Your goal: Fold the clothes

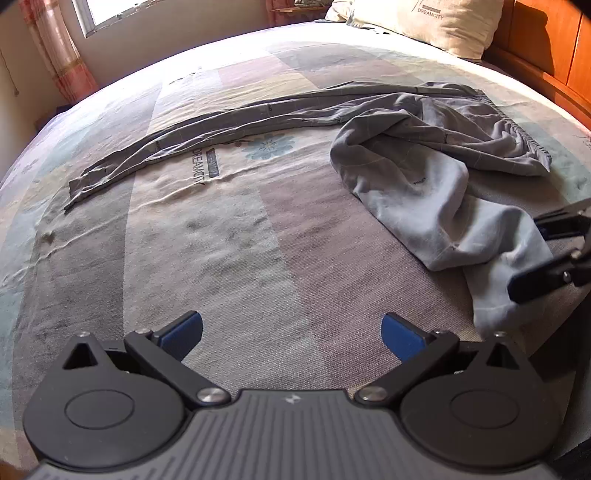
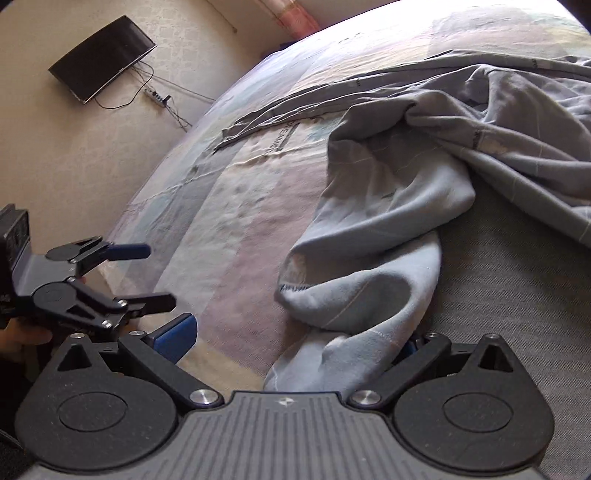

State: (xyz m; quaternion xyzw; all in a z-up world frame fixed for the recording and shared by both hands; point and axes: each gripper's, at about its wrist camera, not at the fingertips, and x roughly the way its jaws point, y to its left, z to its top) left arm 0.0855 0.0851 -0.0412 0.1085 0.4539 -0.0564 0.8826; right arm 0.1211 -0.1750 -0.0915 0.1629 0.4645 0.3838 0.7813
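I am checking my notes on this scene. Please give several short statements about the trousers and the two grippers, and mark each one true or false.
1. The grey trousers lie on the bed. True.
2. The left gripper is shut on cloth. False: it is open and holds nothing.
3. One trouser leg is stretched out long. True.
4. The right gripper is far from the trousers. False: the near trouser leg lies between its open fingers.
5. A pillow is at the bed's head. True.
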